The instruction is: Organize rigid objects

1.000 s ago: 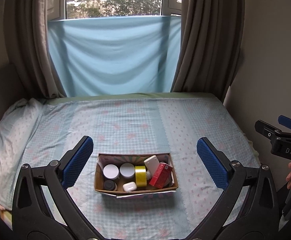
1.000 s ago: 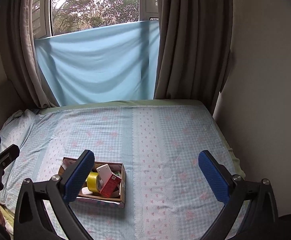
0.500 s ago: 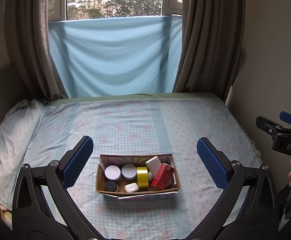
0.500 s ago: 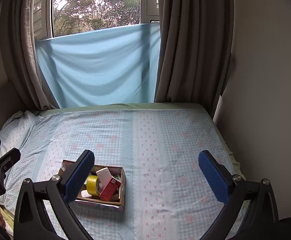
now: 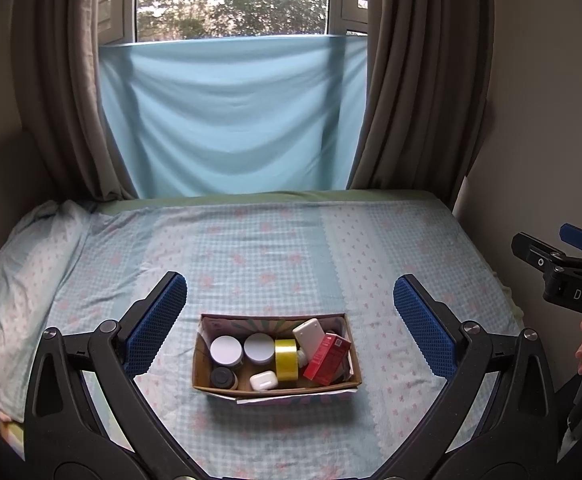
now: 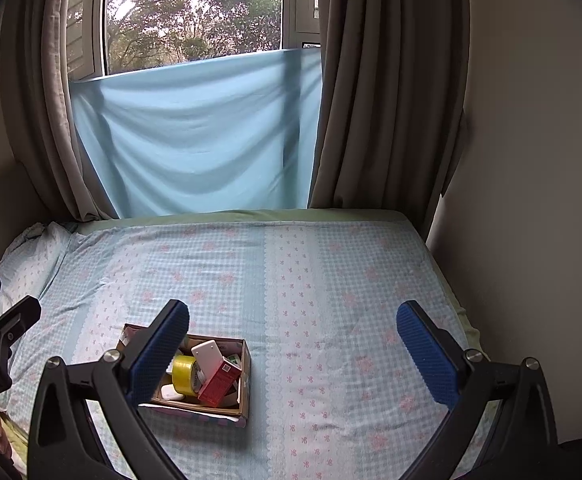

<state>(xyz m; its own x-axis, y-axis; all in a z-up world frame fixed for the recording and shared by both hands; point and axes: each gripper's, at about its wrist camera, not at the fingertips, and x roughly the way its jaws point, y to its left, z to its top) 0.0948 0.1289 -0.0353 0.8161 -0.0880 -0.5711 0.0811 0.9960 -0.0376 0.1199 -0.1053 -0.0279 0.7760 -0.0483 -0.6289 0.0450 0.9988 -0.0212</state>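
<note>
Now 1 box (image 5: 277, 390) on the bed (image 5: 251, 248) holds 2 white-lid jars (image 5: 226, 351), 1 yellow tape roll (image 5: 285, 359), 1 red carton (image 5: 327, 358); both grippers (image 5: 290, 322) (image 6: 293, 354) have fingers spread, empty.

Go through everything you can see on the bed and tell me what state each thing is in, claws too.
Left claw: open, empty.
Right claw: open, empty.
Brown cardboard box: open-topped, on the bed, holding items.
Yellow tape roll: standing on edge.
Red carton: tilted.
Two white-lidded jars: upright, closed.
White earbud case: shut.
Grey curtains: drawn apart.
</note>
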